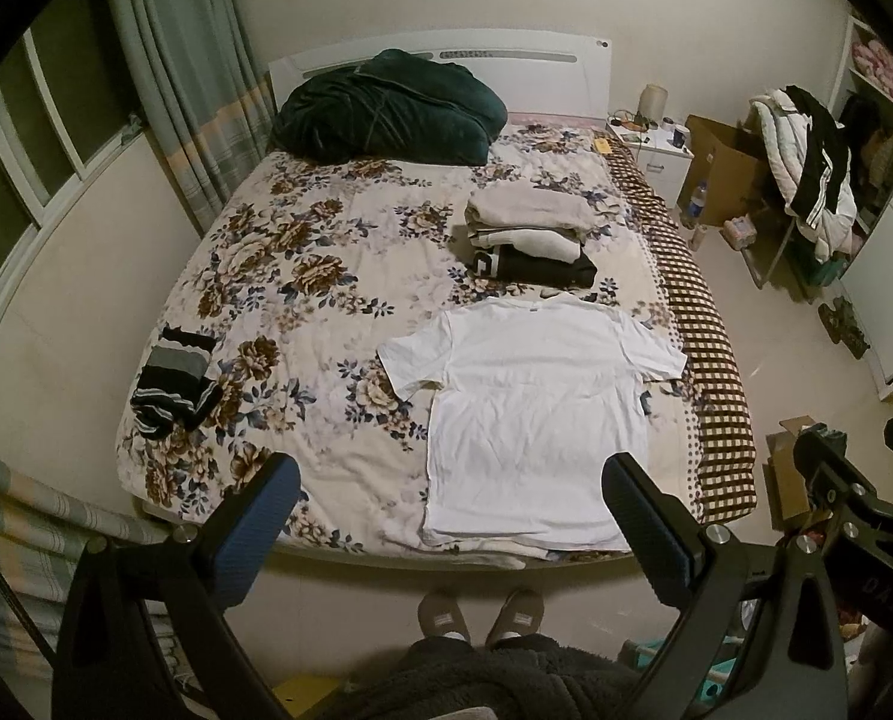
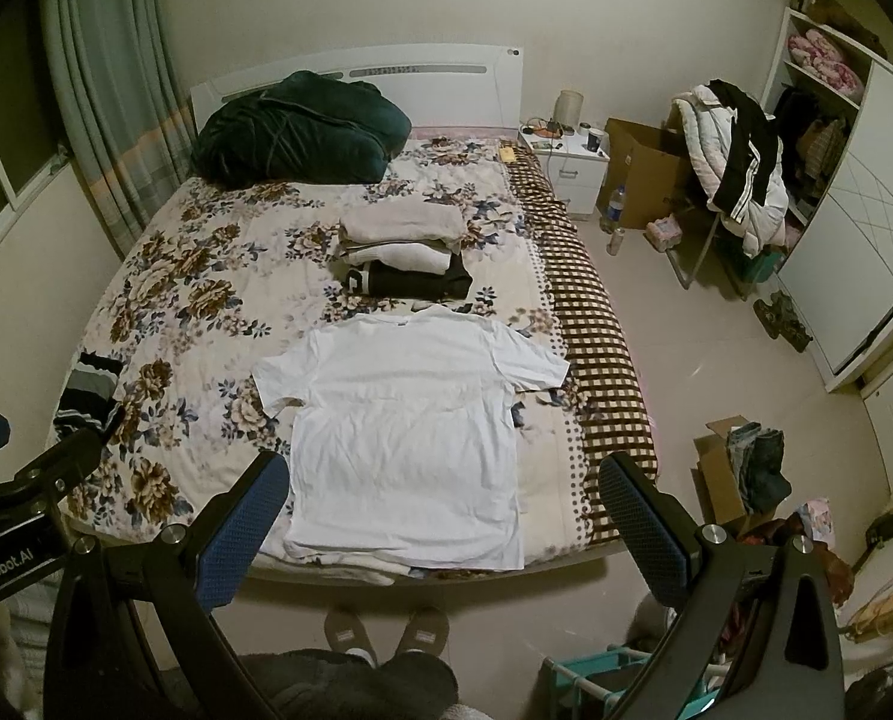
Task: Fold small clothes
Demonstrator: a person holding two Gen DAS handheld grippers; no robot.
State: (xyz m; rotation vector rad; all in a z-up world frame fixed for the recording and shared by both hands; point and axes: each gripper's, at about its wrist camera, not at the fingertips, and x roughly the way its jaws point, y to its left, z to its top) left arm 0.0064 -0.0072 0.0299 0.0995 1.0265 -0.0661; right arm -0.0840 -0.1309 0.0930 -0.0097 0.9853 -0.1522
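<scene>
Left gripper: jaws spread wide, nothing between the blue pads. It is held above the foot of the bed, clear of the bedding. Right gripper: jaws likewise spread wide and empty, also held above the foot of the bed. In the left wrist view the right gripper appears at the right edge; in the right wrist view the left gripper appears at the left edge.

White T-shirt: laid flat and unfolded on the floral cover, near the foot end and toward the bed's right side. Collar points to the headboard, hem lies at the foot edge, both sleeves are spread outward. The right sleeve reaches toward the checked blanket running along the bed's right side.

Folded stack: sits just beyond the collar — pale items on top, a black item at the bottom.

Striped garment: black and grey, lying at the bed's left edge, well apart from the T-shirt.

Dark green bundle: rests against the headboard.

The person's slippers stand on the floor at the foot of the bed, below the hem. A box of clothes stands on the floor to the right.
</scene>
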